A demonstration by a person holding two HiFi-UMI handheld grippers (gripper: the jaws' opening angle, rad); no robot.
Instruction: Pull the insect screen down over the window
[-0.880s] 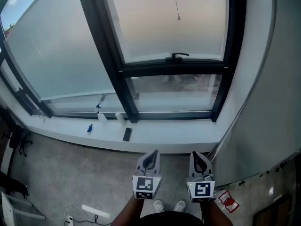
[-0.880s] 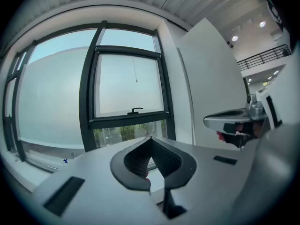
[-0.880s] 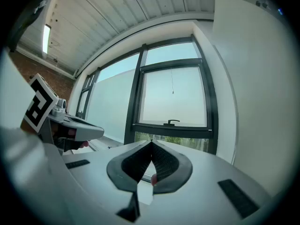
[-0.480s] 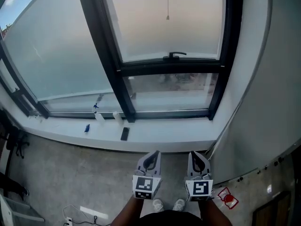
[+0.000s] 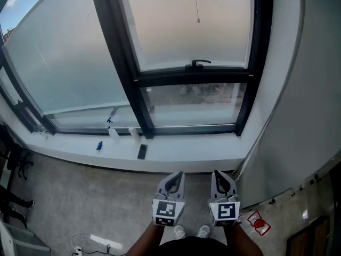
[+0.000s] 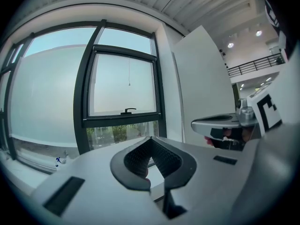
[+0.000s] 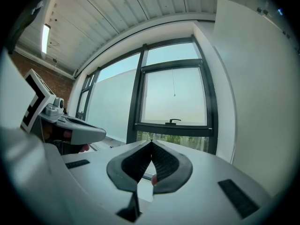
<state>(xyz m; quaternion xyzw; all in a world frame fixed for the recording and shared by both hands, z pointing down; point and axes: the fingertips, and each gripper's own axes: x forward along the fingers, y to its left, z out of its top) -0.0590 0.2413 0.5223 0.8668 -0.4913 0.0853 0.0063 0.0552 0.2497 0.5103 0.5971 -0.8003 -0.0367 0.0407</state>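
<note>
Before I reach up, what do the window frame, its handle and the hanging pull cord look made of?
Window frame: probably coated metal; slim, straight, matt black bars.
Handle: metal or hard plastic, same matt black; too small to tell.
Pull cord: thin string hanging straight, small bead at its end; fibre unclear.

Left claw (image 5: 176, 177), right claw (image 5: 219, 176) side by side facing window (image 5: 194, 78)

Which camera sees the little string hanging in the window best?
The right gripper view: the whole string hangs mid-picture against pale glass. The left gripper view shows the string whole too, off-centre; the head view crops its top.
</note>
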